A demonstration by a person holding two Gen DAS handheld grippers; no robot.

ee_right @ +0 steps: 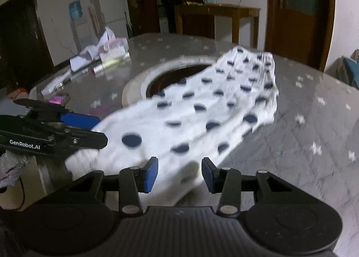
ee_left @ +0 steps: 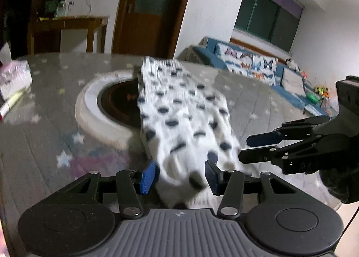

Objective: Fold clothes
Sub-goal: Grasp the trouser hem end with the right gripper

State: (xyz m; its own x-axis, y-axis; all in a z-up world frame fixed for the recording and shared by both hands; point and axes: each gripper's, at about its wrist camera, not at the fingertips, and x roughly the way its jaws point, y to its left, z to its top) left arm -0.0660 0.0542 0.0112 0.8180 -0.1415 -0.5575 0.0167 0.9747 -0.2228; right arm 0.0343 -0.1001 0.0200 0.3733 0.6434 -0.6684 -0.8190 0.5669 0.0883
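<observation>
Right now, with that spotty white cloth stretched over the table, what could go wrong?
1. The polka-dot cloth lies partly over the round opening in the table; slack could sag into it.
2. The left gripper and right gripper work the same near edge close together, so they might bump.
3. Cloth sits between the open fingers, not clearly pinched; it may slip.
</observation>
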